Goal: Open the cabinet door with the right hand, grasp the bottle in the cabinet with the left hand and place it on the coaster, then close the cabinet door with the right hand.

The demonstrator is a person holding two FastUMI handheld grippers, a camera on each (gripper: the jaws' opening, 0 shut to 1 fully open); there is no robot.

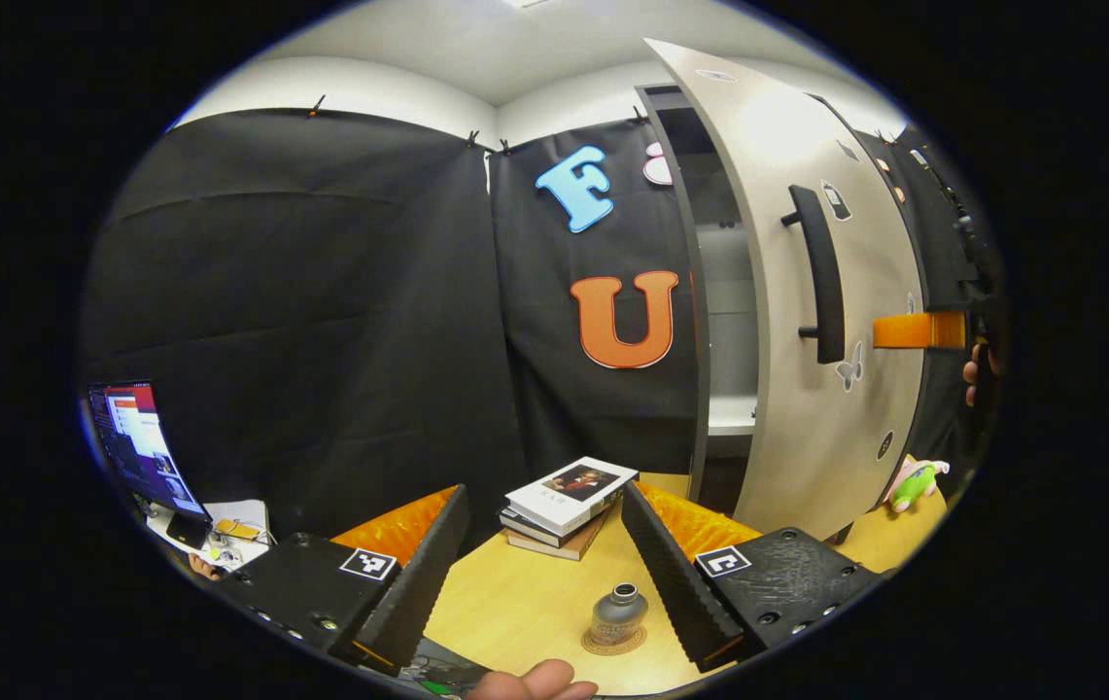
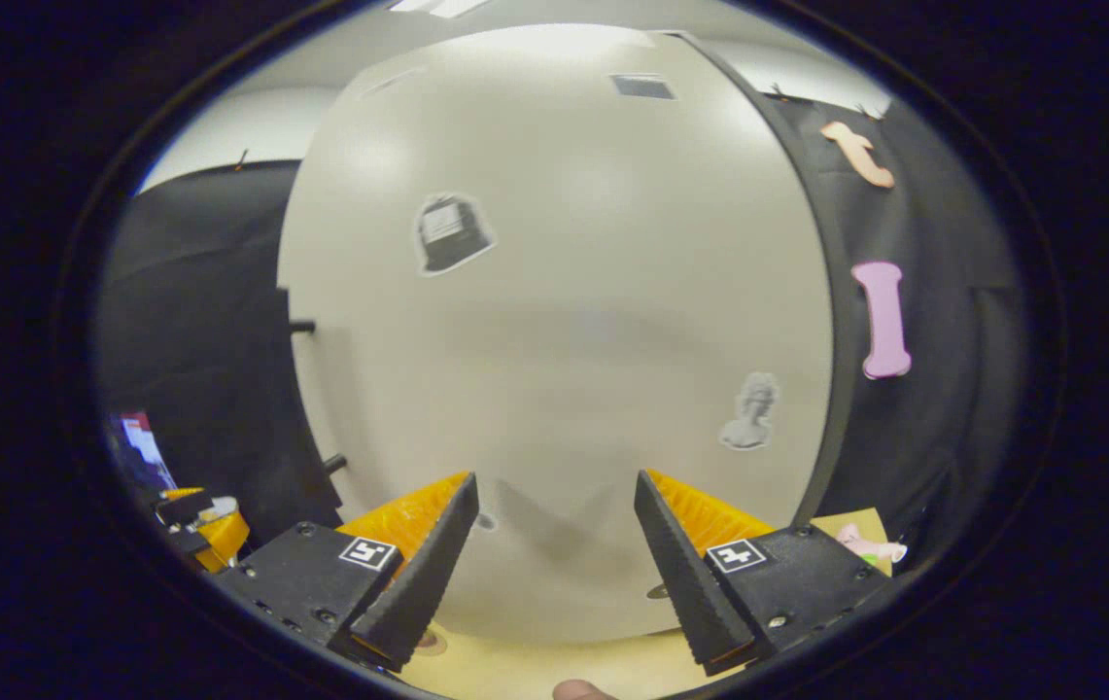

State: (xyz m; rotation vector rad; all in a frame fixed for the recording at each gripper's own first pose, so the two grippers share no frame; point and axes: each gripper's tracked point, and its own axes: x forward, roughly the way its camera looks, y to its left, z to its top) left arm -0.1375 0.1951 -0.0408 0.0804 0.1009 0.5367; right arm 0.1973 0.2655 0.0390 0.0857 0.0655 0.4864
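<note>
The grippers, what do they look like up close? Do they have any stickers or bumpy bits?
Both look alike. The left gripper has two wedge-shaped fingers with ridged, saw-like inner faces, set on chunky black blocks with small screws. Each block carries a little square black-and-white marker sticker. The right gripper has the same toothed fingers, black blocks and square marker stickers.

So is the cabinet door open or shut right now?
Open: the cabinet door stands ajar, showing shelves inside the cabinet.

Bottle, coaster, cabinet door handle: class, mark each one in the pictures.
bottle [image 1: 618, 612], left gripper view, on its body.
coaster [image 1: 600, 645], left gripper view, on its rim.
cabinet door handle [image 1: 824, 277], left gripper view, mid-bar.
</note>
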